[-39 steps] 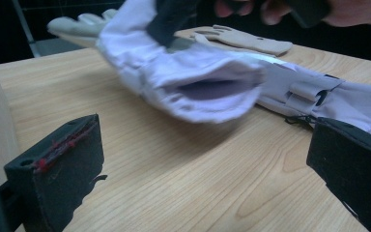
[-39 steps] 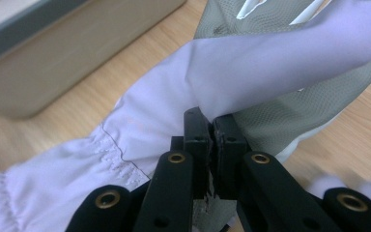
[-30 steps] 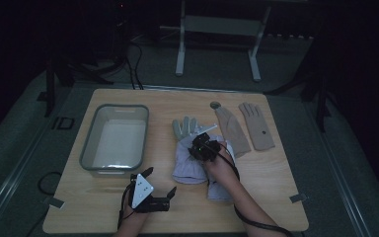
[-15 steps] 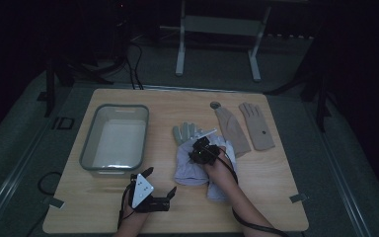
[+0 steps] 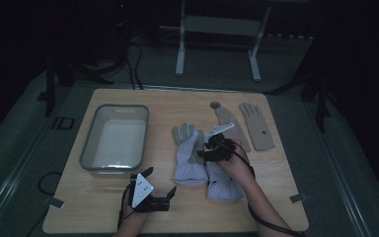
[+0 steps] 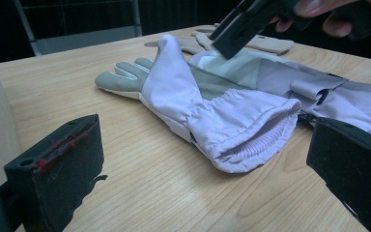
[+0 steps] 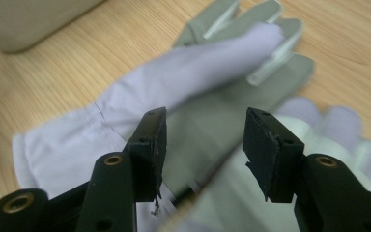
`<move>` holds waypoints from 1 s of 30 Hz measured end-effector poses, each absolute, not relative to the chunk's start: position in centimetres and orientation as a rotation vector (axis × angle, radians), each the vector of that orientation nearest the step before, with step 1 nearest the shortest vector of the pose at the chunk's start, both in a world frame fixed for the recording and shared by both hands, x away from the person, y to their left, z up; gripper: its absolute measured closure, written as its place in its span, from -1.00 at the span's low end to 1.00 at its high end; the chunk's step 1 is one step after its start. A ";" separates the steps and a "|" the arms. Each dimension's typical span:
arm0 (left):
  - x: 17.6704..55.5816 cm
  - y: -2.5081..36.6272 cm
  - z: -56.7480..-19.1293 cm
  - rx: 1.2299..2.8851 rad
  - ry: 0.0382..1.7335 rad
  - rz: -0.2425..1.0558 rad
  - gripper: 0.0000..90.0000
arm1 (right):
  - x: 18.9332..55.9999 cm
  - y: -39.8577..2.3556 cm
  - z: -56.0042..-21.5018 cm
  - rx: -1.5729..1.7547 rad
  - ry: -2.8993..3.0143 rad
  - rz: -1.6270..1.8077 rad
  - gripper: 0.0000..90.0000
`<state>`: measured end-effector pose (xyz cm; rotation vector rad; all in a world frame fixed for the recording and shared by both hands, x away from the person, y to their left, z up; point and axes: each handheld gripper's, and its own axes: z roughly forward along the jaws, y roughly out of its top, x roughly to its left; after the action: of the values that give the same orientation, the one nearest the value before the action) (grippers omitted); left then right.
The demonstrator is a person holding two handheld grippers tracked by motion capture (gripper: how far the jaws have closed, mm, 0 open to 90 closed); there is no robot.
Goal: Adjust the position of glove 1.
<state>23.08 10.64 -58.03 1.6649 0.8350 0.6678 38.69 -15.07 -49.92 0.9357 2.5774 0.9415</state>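
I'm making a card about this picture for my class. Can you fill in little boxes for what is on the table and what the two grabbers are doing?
table: wooden
tub: grey, on the left
purple gloves: two, side by side in the middle
tan gloves: two, at the far right
right gripper: above the purple gloves, jaws just opened, nothing between them
left gripper: near the front edge, jaws open, holding nothing

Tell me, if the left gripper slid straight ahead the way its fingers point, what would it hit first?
Probably the lavender glove: its gathered cuff opening lies directly ahead of the open left gripper, though the depth is hard to judge.
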 end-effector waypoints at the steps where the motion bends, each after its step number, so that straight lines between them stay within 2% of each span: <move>1: 23.1 10.6 -58.0 1.665 0.835 0.668 -1.00 | 38.6 -15.5 -49.7 0.936 2.577 0.937 0.11; 15: 23.0 10.5 -58.0 1.669 0.833 0.678 -1.00 | 36.6 -21.4 -49.2 0.865 2.631 0.824 0.08; 27: 23.0 10.5 -58.0 1.668 0.835 0.677 -1.00 | 36.4 -21.0 -52.2 0.874 2.706 0.725 -0.02; 30: 23.0 10.6 -58.0 1.667 0.836 0.677 -1.00 | 36.5 -21.1 -52.8 0.906 2.702 0.716 0.06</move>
<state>23.04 10.56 -58.03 1.6667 0.8363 0.6766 36.49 -21.12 -52.75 0.9061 2.7017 0.7155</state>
